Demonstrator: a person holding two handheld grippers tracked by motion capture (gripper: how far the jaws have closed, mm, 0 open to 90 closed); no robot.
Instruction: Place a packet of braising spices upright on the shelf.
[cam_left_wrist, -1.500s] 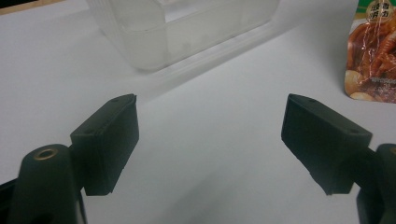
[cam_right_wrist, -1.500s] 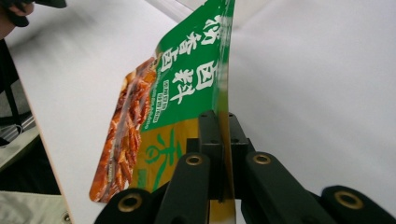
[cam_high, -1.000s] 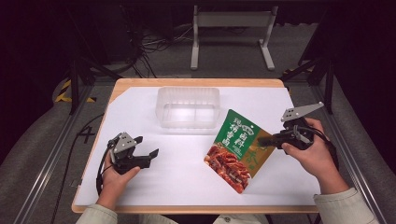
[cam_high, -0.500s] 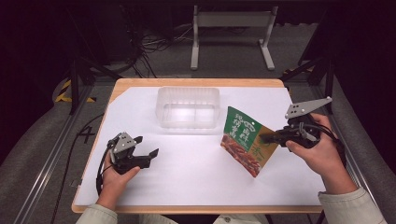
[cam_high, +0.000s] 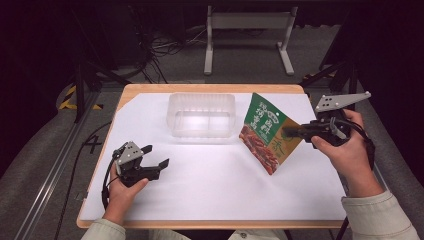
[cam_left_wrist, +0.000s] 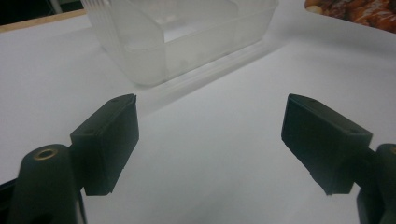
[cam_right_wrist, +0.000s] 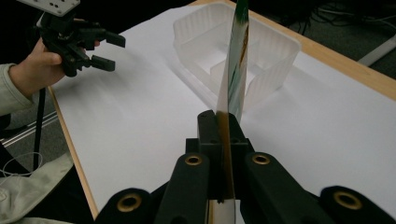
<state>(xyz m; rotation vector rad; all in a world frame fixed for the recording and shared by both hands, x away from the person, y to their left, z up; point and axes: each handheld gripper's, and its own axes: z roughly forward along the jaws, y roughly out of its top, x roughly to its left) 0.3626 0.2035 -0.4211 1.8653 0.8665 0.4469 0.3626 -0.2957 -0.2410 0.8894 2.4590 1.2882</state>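
White-covered table (cam_high: 210, 195) is seen in a dark room. A clear plastic container (cam_high: 201, 114) with 2 compartments is set near the far edge. A green snack pouch (cam_high: 265, 132) is held tilted above the table right of it, pinched by the right gripper (cam_high: 290, 132). The left gripper (cam_high: 156, 157) is rested near-left, jaws spread, nothing between.

On the bench (cam_high: 210, 200), the tub (cam_high: 202, 114) sits toward the far edge at centre, the pouch (cam_high: 265, 131) just right of it in the right gripper (cam_high: 287, 132), the left gripper (cam_high: 155, 157) near-left, well apart.
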